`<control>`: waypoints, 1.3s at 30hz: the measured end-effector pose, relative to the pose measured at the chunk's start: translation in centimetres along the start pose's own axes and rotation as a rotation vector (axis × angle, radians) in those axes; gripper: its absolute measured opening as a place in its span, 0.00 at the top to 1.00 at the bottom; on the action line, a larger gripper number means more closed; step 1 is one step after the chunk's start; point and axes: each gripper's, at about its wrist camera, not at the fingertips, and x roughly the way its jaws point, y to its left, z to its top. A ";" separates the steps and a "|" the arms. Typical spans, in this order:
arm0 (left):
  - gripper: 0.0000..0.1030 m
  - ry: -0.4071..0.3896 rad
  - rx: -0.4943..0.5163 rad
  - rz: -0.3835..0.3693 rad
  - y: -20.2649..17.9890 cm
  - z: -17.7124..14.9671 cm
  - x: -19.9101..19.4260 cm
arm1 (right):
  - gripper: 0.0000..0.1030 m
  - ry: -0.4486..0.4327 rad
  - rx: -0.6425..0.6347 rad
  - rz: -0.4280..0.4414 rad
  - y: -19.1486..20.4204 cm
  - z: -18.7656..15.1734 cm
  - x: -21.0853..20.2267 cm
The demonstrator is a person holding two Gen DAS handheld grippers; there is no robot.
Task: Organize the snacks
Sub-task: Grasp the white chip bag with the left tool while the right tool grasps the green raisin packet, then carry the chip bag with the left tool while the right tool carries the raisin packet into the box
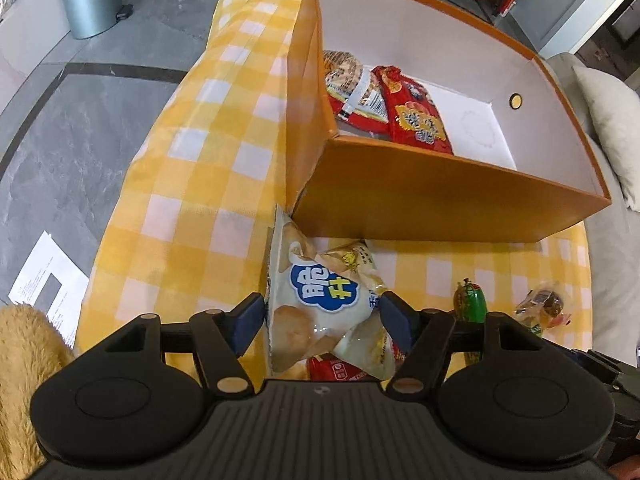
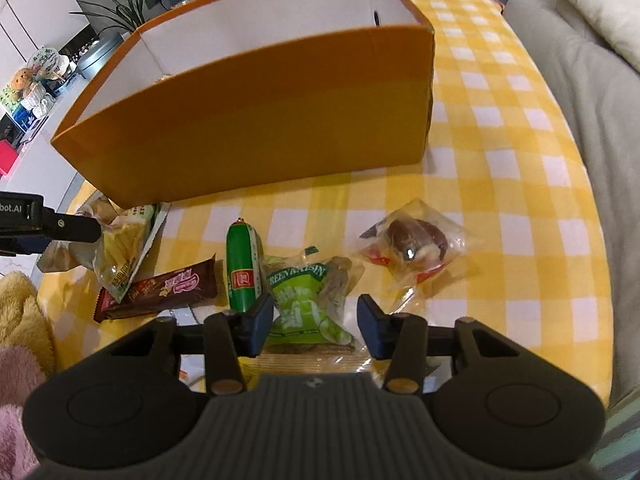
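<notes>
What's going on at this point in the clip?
Snacks are being sorted into an orange box on a checkered table. The left tool straddles a white chip bag, apparently gripping it. The right tool sits open around a green raisin packet. Two red packets already lie inside the box.

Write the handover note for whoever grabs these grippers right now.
Left gripper: fingers on either side of the chip bag, apparently gripping it, just outside the orange box.
Right gripper: open, straddling the green raisin pack, not closed.
Done: two red snack packs lie in the box.
Left: chip bag, raisins, green sausage, chocolate bar, clear-wrapped snack, yellow packet, all on the checked cloth.
</notes>
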 end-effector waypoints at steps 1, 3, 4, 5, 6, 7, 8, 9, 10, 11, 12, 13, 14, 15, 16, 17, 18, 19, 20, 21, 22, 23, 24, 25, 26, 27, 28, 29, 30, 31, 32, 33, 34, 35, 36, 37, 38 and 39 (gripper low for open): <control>0.27 0.004 -0.005 -0.004 0.1 0.1 0.1 | 0.56 0.003 0.002 0.002 0.0 0.0 0.1; 0.33 0.013 -0.016 -0.013 0.4 0.1 0.4 | 0.58 0.014 0.004 0.004 -0.1 0.1 0.4; 0.35 0.020 -0.021 -0.013 0.5 0.2 0.6 | 0.58 0.018 0.007 0.007 -0.2 0.1 0.5; 0.36 0.027 -0.024 -0.010 0.6 0.2 0.8 | 0.59 0.022 0.010 0.010 -0.3 0.2 0.7; 0.38 0.039 -0.026 -0.011 0.7 0.2 1.1 | 0.59 0.025 0.014 0.013 -0.4 0.2 0.8; 0.39 0.045 -0.031 -0.013 0.8 0.2 1.3 | 0.59 0.027 0.016 0.016 -0.5 0.2 0.9; 0.40 0.049 -0.042 -0.018 1.0 0.1 1.5 | 0.59 0.028 0.019 0.019 -0.5 0.2 1.0; 0.41 0.052 -0.051 -0.022 1.2 0.2 1.6 | 0.59 0.030 0.022 0.022 -0.6 0.2 1.1; 0.42 0.056 -0.059 -0.027 1.4 0.2 1.7 | 0.60 0.030 0.024 0.026 -0.7 0.2 1.2; 0.43 0.058 -0.064 -0.029 1.5 0.2 1.8 | 0.60 0.031 0.026 0.031 -0.7 0.2 1.2; 0.45 0.060 -0.062 -0.029 1.5 0.2 1.9 | 0.60 0.033 0.030 0.035 -0.8 0.2 1.3; 0.46 0.060 -0.058 -0.028 1.5 0.2 2.0 | 0.60 0.035 0.036 0.041 -0.9 0.3 1.4; 0.46 0.058 -0.054 -0.026 1.4 0.1 2.0 | 0.60 0.037 0.043 0.047 -1.0 0.3 1.4; 0.47 0.056 -0.051 -0.023 1.4 0.1 2.0 | 0.61 0.035 0.047 0.052 -1.1 0.2 1.4; 0.47 0.055 -0.049 -0.020 1.3 0.1 2.1 | 0.62 0.035 0.047 0.054 -1.1 0.3 1.4; 0.48 0.052 -0.048 -0.017 1.3 0.0 2.1 | 0.62 0.035 0.044 0.055 -1.1 0.3 1.5; 0.49 0.050 -0.047 -0.014 1.2 0.0 2.1 | 0.63 0.035 0.038 0.054 -1.0 0.3 1.5; 0.50 0.049 -0.045 -0.011 1.1 0.0 2.1 | 0.63 0.035 0.030 0.051 -0.9 0.4 1.5; 0.51 0.048 -0.042 -0.005 0.9 0.0 2.1 | 0.63 0.034 0.021 0.047 -0.7 0.4 1.5; 0.51 0.048 -0.040 0.001 0.8 0.0 2.0 | 0.64 0.032 0.015 0.045 -0.6 0.4 1.5; 0.52 0.047 -0.040 0.005 0.7 0.0 1.9 | 0.65 0.029 0.013 0.043 -0.5 0.4 1.5; 0.52 0.042 -0.043 0.006 0.6 0.0 1.8 | 0.66 0.028 0.011 0.041 -0.4 0.3 1.5; 0.52 0.038 -0.043 0.006 0.6 -0.1 1.7 | 0.66 0.028 0.011 0.039 -0.4 0.3 1.4; 0.52 0.035 -0.045 0.005 0.6 -0.2 1.7 | 0.66 0.028 0.009 0.036 -0.3 0.3 1.3; 0.52 0.032 -0.048 0.005 0.6 -0.3 1.6 | 0.67 0.027 0.005 0.034 -0.2 0.2 1.3; 0.52 0.030 -0.045 0.010 0.6 -0.4 1.5 | 0.67 0.024 0.002 0.034 -0.2 0.1 1.1; 0.52 0.025 -0.038 0.022 0.6 -0.5 1.3 | 0.68 0.020 0.001 0.035 -0.2 0.1 0.9; 0.52 0.018 -0.030 0.034 0.5 -0.6 1.1 | 0.68 0.014 0.000 0.035 -0.1 0.1 0.7; 0.52 0.012 -0.024 0.038 0.4 -0.7 0.8 | 0.68 0.009 -0.001 0.035 -0.1 0.1 0.5; 0.52 0.008 -0.022 0.035 0.4 -0.8 0.6 | 0.68 0.005 -0.004 0.034 -0.1 0.1 0.4; 0.52 0.004 -0.023 0.030 0.4 -0.9 0.2 | 0.68 -0.001 -0.007 0.033 0.0 0.1 0.2; 0.53 0.000 -0.022 0.027 0.3 -0.9 -0.1 | 0.69 -0.006 -0.010 0.030 0.1 0.0 -0.1; 0.53 -0.005 -0.018 0.028 0.2 -1.0 -0.6 | 0.69 -0.011 -0.014 0.026 0.2 0.0 -0.3; 0.53 -0.011 -0.015 0.031 0.1 -1.1 -1.0 | 0.69 -0.015 -0.017 0.023 0.3 0.1 -0.6; 0.53 -0.018 -0.012 0.032 0.0 -1.1 -1.5 | 0.69 -0.020 -0.019 0.023 0.4 0.1 -0.9; 0.53 -0.026 -0.012 0.031 0.0 -1.2 -2.0 | 0.69 -0.025 -0.020 0.025 0.5 0.1 -1.2; 0.53 -0.034 -0.012 0.030 -0.1 -1.2 -2.5 | 0.69 -0.028 -0.020 0.026 0.5 0.1 -1.5; 0.53 -0.039 -0.011 0.030 -0.2 -1.2 -3.0 | 0.69 -0.031 -0.020 0.026 0.6 0.1 -1.9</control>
